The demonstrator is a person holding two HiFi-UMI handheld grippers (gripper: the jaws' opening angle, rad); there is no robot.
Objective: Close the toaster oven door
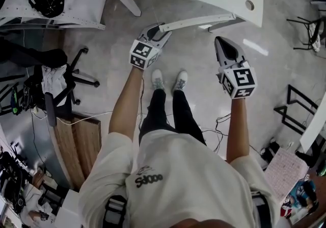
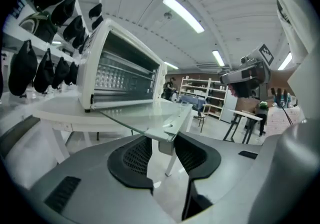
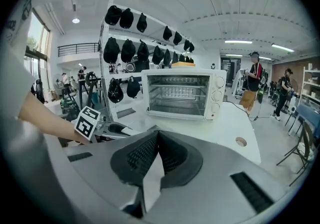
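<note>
Now left gripper [image 2: 163,138] grasps front edge of open door [image 2: 145,113]; right gripper [image 3: 157,140] clenched; toaster oven [image 3: 217,95] holds wire rack [image 3: 177,100].

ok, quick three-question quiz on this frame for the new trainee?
1. True or false: the toaster oven door lies open, about level.
2. What stands between the left gripper jaws? A. a mug B. the door handle C. nothing
3. How do the right gripper jaws stand?
Key: 1 true; 2 B; 3 together, nothing between them.
</note>
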